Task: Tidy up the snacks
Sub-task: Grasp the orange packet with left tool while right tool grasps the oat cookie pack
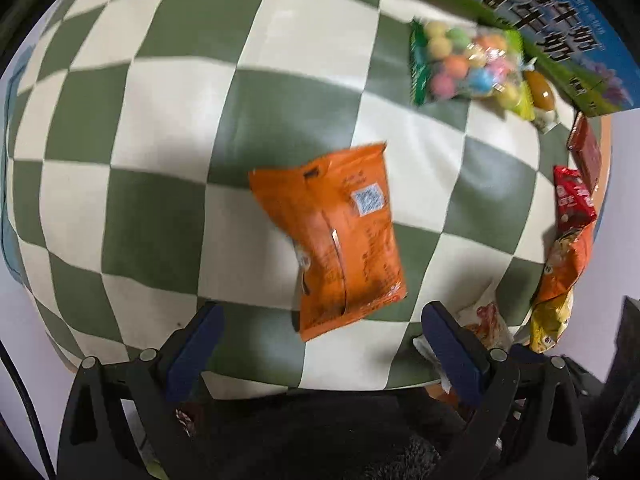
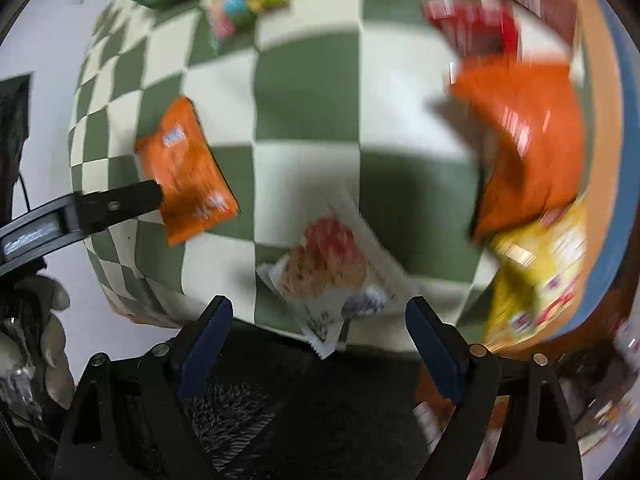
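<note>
An orange snack packet [image 1: 340, 236] lies back-up on the green-and-white checkered cloth [image 1: 160, 128], just ahead of my open, empty left gripper [image 1: 320, 320]. It also shows in the right wrist view [image 2: 186, 172], with a left gripper finger [image 2: 120, 202] beside it. A white snack packet [image 2: 332, 276] with a red-and-tan picture lies at the table's near edge, just ahead of my open, empty right gripper [image 2: 320, 316]. The right wrist view is blurred.
A bag of coloured candy balls [image 1: 468, 64] and a blue-green milk carton box [image 1: 552, 28] sit at the back. A red packet [image 1: 572, 200], a brown box [image 1: 586, 152], and orange [image 2: 524, 144] and yellow bags [image 2: 536, 272] lie along the right edge.
</note>
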`<state>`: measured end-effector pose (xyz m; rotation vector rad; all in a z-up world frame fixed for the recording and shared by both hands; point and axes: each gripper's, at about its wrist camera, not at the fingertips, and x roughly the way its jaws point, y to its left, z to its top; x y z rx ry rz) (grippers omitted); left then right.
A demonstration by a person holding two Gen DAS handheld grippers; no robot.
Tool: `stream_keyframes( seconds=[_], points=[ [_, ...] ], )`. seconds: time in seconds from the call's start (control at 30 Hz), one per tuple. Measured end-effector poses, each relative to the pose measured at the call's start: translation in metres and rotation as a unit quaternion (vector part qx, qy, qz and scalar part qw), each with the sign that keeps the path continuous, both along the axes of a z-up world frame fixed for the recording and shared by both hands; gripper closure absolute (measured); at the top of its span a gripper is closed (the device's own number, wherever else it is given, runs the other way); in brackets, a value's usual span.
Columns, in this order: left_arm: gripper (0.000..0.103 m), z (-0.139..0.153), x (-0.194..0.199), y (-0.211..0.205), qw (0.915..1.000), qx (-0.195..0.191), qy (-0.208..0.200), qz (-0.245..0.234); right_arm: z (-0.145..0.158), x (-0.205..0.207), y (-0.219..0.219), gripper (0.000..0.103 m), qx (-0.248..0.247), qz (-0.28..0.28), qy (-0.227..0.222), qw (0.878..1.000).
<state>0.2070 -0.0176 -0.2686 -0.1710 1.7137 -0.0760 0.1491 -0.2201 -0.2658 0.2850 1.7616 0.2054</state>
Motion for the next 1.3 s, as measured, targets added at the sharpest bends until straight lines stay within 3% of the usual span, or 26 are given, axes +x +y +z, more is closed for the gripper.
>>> stream_keyframes(
  seconds=[0.1,0.27,0.47,0.57,0.7,0.77,0.87,0.97,1.1,1.17,1.3],
  points=[
    [0.002,-0.008,-0.004,-0.001,1.0000,0.000,0.009,0.000,-0.022,-0.003,-0.001,0.016,0.009,-0.017,0.023,1.000],
    [0.002,-0.018,-0.005,-0.005,0.9995,-0.019,0.023,0.014,-0.030,0.015,0.008,0.042,-0.001,-0.022,-0.006,1.000],
    [0.002,-0.035,0.014,-0.022,0.9980,-0.042,0.037,0.031,-0.001,0.023,0.014,0.041,-0.022,-0.009,-0.053,0.998],
    [0.002,-0.046,0.023,-0.041,0.9983,-0.038,0.037,0.025,0.020,0.016,0.001,0.035,-0.018,-0.036,-0.055,0.998],
    [0.020,-0.047,0.023,-0.058,0.9995,0.006,0.000,-0.031,0.027,-0.001,-0.016,0.035,0.040,-0.104,-0.016,0.994],
    [0.038,-0.043,0.018,-0.059,0.9976,0.019,-0.014,-0.066,0.024,-0.010,-0.021,0.035,0.074,-0.137,0.017,0.988],
    [0.038,-0.037,0.008,-0.052,0.9933,0.043,-0.025,-0.104,0.009,-0.024,-0.019,0.035,0.108,-0.183,0.062,0.975],
    [0.038,-0.038,0.002,-0.038,0.9922,0.053,-0.024,-0.110,-0.008,-0.036,-0.018,0.035,0.117,-0.207,0.085,0.968],
    [0.038,-0.038,-0.002,-0.026,0.9936,0.047,-0.019,-0.101,-0.028,-0.028,-0.013,0.035,0.095,-0.229,0.084,0.965],
    [0.038,-0.039,-0.005,-0.020,0.9943,0.041,-0.018,-0.096,-0.027,-0.015,-0.008,0.035,0.058,-0.207,0.057,0.975],
    [0.038,-0.042,0.007,-0.014,0.9945,0.038,-0.018,-0.096,-0.015,0.011,0.014,0.040,-0.013,-0.108,-0.004,0.994]
  ],
)
